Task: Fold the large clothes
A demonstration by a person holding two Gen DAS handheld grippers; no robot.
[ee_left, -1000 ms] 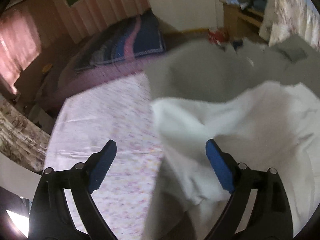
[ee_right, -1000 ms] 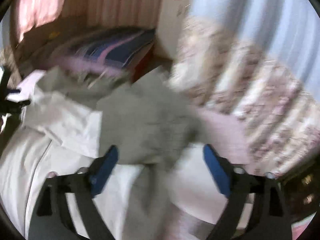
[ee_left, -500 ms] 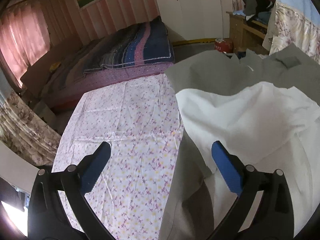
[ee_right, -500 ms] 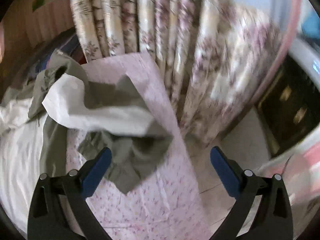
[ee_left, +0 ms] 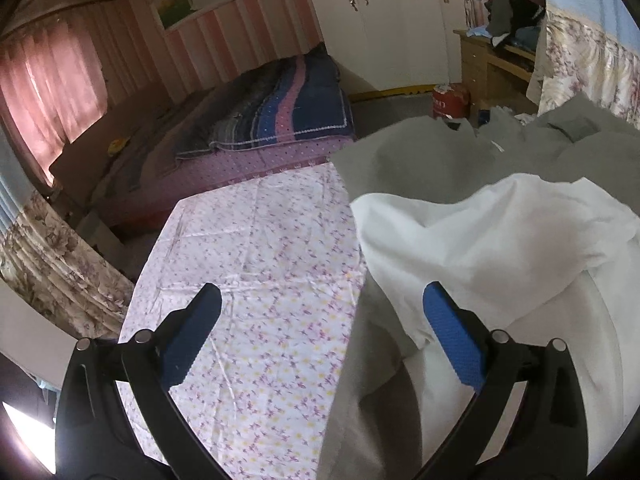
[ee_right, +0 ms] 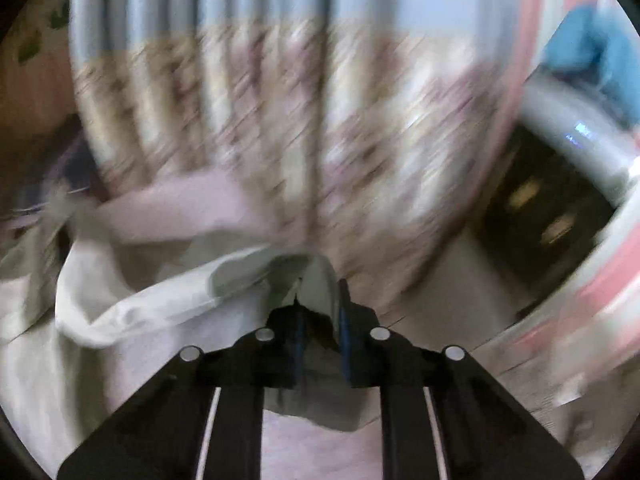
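Right gripper (ee_right: 320,332): fingers, wide apart a moment ago, now closing on the grey-and-white garment's (ee_right: 160,300) edge between them; left gripper (ee_left: 320,332) fingers spread, empty, garment under right finger; fold may begin.

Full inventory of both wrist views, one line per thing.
large grey garment with white lining: 1, grey outside, white inside, heaped on the table's right side
floral tablecloth: 1, white with purple flowers, covering the table
bed with striped blue quilt: 1, beyond the table
pink curtain: 1, far left
floral curtain: 1, beige, blurred, behind the table
white wardrobe: 1, far wall
left gripper: black, blue pads, open over the cloth edge
right gripper: closing on a garment corner
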